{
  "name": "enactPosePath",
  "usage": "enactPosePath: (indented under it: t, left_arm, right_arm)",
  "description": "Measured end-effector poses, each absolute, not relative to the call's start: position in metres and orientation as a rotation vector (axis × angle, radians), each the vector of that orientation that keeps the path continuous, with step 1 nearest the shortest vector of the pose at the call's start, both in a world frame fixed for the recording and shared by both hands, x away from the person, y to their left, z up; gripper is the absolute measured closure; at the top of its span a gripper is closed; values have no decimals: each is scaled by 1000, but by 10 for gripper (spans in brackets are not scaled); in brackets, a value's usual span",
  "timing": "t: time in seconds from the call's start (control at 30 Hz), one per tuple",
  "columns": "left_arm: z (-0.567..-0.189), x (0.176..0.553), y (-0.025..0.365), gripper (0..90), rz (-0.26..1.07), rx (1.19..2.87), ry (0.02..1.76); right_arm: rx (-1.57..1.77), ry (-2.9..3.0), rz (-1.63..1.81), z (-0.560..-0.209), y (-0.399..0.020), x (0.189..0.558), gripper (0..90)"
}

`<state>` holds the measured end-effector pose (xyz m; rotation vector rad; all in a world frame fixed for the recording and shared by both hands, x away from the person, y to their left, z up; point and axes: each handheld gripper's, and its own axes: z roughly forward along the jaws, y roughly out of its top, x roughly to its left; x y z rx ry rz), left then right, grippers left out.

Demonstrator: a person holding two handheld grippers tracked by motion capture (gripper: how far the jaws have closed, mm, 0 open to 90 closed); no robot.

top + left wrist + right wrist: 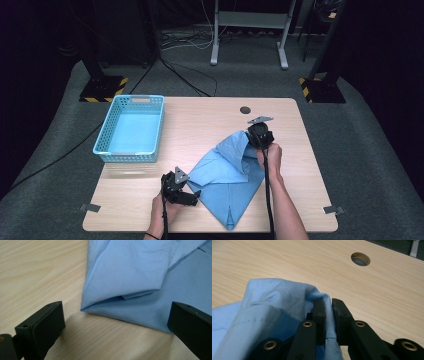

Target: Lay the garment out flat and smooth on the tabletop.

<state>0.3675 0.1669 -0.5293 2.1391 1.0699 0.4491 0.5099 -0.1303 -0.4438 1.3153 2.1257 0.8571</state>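
On a pale wooden table (210, 125), the left gripper (192, 198) hovers with jaws wide apart beside a light-blue cotton shirt (227, 175), collar pointing toward the person; the right gripper (257, 142) pinches its raised far edge.

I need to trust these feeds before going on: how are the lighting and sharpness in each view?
High view: the table is evenly lit, the surroundings fall into darkness, and detail is soft. Left gripper view: the shirt is sharp, and the open left tool casts a soft shadow on the wood. Right gripper view: the right tool, shut on the cloth, is slightly blurred up close, with no glare.
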Motion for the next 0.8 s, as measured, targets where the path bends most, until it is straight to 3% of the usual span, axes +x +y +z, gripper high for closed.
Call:
enactPosePath:
  t: [0.27,0.4,0.53,0.8]
  left_arm:
    - [-529,367,167,8,449,2142,1069]
    - [-529,367,167,8,449,2139,1070]
    - [-529,367,167,8,449,2139,1070]
    - [-529,367,167,8,449,2138,1071]
  right_arm:
    - [1393,2082,826,-446,-134,542,791]
    - [1446,2038,804,-445,-140,549,679]
    - [1518,1991,790,-441,-154,546,471]
    - [1582,1930,806,-437,-180,528,308]
